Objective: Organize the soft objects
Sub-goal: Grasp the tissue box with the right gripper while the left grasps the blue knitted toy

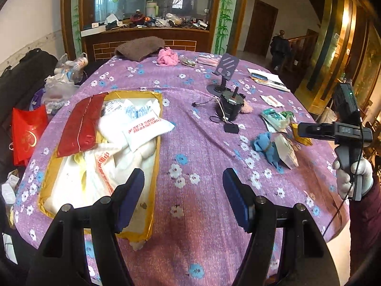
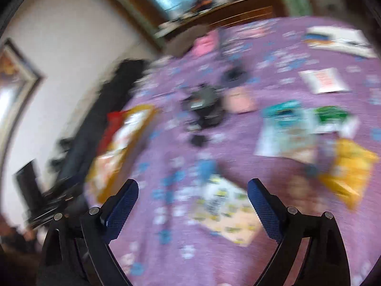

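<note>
- Left gripper [image 1: 183, 200]: jaws partly spread with nothing between them, hanging over the near edge of the surface [image 1: 204, 143], beside the box [image 1: 157, 143].
- Right gripper [image 2: 193, 205]: jaws spread wide and empty. Its view is smeared by motion, so fine detail there is unreliable.
- In the left wrist view the right gripper is held by a gloved hand [image 1: 354, 174] off the right edge of the surface.
- Task items: the open gold-rimmed box lies near the left edge, already filled with white soft packets [image 1: 147, 128] and a red cloth [image 1: 83, 124].
- Loose soft items near the right edge: a blue cloth [image 1: 265, 146] touching a pale patterned pouch [image 1: 287, 151]; green-and-white packets [image 1: 276, 118] just beyond; a pink fluffy bundle [image 1: 167, 57] and brown knit [image 1: 140, 46] at the far edge.
- Judged step: the right gripper is positioning for the patterned pouch [image 2: 226, 212], which sits just ahead of its jaws.
- Advice: let the hand steady before descending; the blur suggests a fast swing.
- Approach the pouch across its narrow side, keeping the blue cloth out of the bite unless both are wanted.
- Avoid the black motor-like device [image 1: 229, 106] and its cable mid-surface when carrying across to the box.
- Risk: a thin pouch may slip; pinch near its middle.
</note>
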`<move>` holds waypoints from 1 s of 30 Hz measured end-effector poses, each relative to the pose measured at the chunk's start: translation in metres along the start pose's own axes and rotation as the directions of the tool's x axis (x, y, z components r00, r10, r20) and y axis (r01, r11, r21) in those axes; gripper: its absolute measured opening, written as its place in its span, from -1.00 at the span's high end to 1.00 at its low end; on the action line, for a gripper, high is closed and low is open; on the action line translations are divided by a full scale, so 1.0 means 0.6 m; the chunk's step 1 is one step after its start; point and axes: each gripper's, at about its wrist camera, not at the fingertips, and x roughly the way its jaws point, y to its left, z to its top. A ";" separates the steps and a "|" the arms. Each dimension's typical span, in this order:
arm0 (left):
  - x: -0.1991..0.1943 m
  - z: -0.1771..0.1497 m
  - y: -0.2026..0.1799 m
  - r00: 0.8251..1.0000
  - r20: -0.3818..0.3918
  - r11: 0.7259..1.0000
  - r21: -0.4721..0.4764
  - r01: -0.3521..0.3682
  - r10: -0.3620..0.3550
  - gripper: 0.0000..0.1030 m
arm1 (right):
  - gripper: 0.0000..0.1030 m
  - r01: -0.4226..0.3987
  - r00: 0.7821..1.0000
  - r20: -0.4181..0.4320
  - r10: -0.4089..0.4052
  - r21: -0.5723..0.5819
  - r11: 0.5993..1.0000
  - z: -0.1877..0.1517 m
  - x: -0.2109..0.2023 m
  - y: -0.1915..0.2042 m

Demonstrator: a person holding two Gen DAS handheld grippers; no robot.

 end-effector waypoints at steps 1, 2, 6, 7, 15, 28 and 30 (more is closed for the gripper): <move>-0.002 -0.002 0.000 1.000 0.001 1.000 -0.001 0.006 -0.006 -0.31 | -0.85 0.023 1.000 -0.006 -0.023 -0.002 1.000 -0.008 -0.002 0.002; -0.006 -0.004 0.002 1.000 0.003 1.000 -0.004 0.014 -0.014 -0.31 | -0.85 0.057 0.998 -0.011 -0.057 -0.012 0.998 -0.017 -0.003 0.007; -0.019 -0.005 0.003 0.998 0.002 0.998 -0.021 0.055 -0.055 -0.31 | -0.85 0.133 0.991 -0.017 -0.134 -0.032 0.991 -0.042 0.016 0.041; -0.019 -0.004 0.002 0.998 0.000 0.998 -0.024 0.064 -0.064 -0.31 | -0.82 0.148 0.989 -0.018 -0.149 -0.043 0.988 -0.046 0.027 0.047; 0.003 0.014 -0.023 0.989 -0.056 0.990 -0.019 0.137 -0.138 -0.31 | -0.07 0.173 0.985 -0.004 -0.173 -0.020 0.985 -0.036 0.079 0.073; 0.166 0.077 -0.195 0.947 -0.228 0.961 0.106 0.254 -0.225 -0.31 | 0.09 0.330 0.943 0.002 -0.332 0.084 0.940 -0.095 0.002 0.013; 0.205 0.086 -0.218 0.951 -0.238 0.963 0.139 0.232 -0.195 -0.30 | -0.05 0.303 0.951 0.025 -0.307 0.101 0.948 -0.100 -0.012 0.006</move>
